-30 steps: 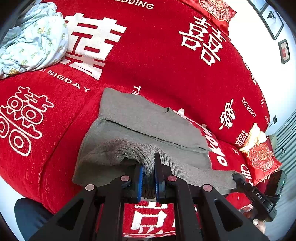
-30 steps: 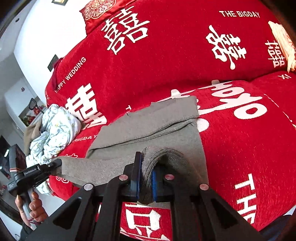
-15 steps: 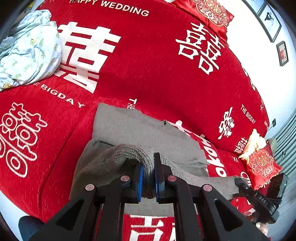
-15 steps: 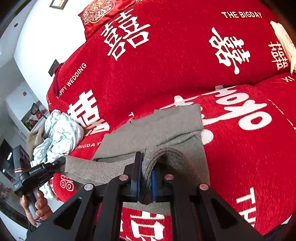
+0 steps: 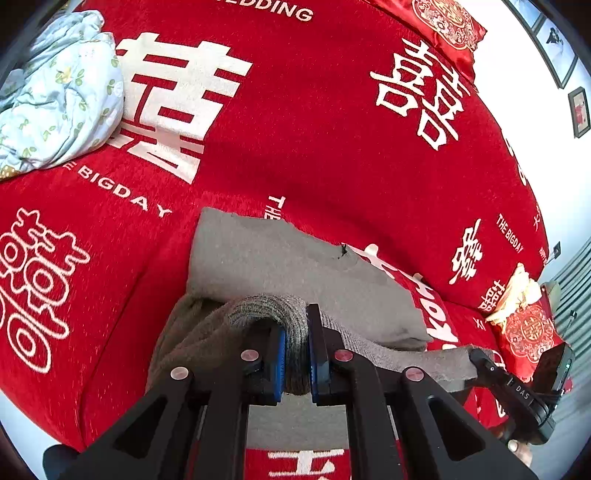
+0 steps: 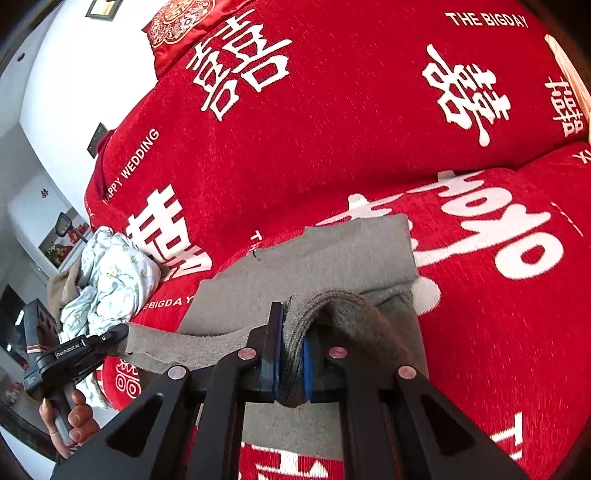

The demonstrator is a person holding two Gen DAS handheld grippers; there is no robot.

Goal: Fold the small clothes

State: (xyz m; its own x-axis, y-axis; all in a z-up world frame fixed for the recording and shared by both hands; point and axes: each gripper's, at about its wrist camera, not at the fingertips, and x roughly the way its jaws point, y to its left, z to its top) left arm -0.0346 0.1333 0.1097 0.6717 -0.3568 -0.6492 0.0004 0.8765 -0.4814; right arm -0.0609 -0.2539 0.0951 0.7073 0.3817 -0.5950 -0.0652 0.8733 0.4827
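Observation:
A grey knitted garment (image 5: 295, 266) lies on the red sofa cover (image 5: 332, 147), its far part flat and its near edge lifted. My left gripper (image 5: 295, 354) is shut on the ribbed near edge at one end. My right gripper (image 6: 290, 360) is shut on the same edge at the other end, where the grey garment (image 6: 332, 254) arches over its pads. The edge stretches taut between them; each view shows the other gripper at its side, the right gripper (image 5: 480, 360) and the left gripper (image 6: 122, 334) biting the cloth. A person's hand (image 6: 74, 417) holds the left one.
A crumpled pale floral cloth (image 5: 55, 92) lies on the sofa to the left of the garment. A red embroidered cushion (image 5: 528, 332) sits at the right end, another (image 5: 443, 18) on top of the backrest. White wall with framed pictures behind.
Both grippers have carried the lifted near edge forward over the flat part of the garment, so less of the lower layer shows. The grips are unchanged.

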